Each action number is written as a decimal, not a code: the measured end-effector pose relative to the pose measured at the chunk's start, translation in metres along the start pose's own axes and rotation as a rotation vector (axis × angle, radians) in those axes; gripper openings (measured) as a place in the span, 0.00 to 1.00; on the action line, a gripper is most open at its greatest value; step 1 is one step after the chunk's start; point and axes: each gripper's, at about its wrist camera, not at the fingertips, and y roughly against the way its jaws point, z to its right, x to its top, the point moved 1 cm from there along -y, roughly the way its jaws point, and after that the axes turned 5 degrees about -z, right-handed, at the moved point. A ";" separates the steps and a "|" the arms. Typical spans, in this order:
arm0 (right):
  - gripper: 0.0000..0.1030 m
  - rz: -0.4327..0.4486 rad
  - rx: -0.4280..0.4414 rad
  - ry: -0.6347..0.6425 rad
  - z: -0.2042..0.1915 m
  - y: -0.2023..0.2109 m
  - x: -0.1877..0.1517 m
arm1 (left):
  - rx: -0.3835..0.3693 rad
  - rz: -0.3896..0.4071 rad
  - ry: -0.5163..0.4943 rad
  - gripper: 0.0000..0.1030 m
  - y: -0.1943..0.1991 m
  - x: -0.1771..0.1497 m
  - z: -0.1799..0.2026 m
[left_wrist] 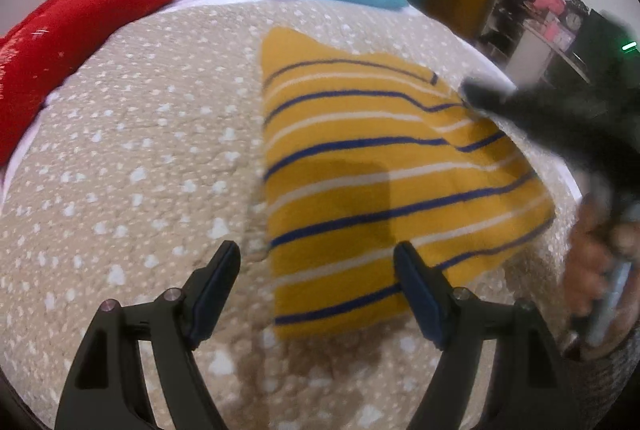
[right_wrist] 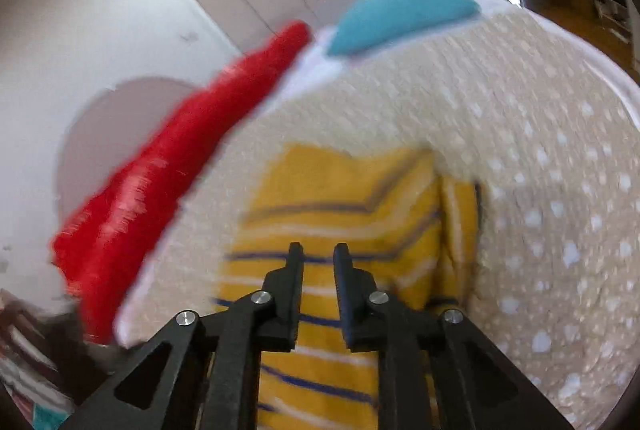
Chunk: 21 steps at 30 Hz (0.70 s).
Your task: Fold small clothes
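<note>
Shirt (left_wrist: pixel 372 182) folded, centre-right on bed (left_wrist: pixel 140 158) | left tool (left_wrist: pixel 318 262) apart, lower frame, empty | right tool (right_wrist: pixel 318 258) slightly apart over shirt, empty

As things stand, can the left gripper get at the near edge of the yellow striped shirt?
Probably yes. The left gripper is open and the yellow striped shirt lies flat on the dotted bedspread just ahead, with nothing between them.
</note>
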 end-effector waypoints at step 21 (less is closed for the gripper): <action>0.28 0.080 -0.100 -0.078 0.020 0.005 -0.089 | 0.014 -0.078 0.109 0.87 -0.023 -0.017 -0.045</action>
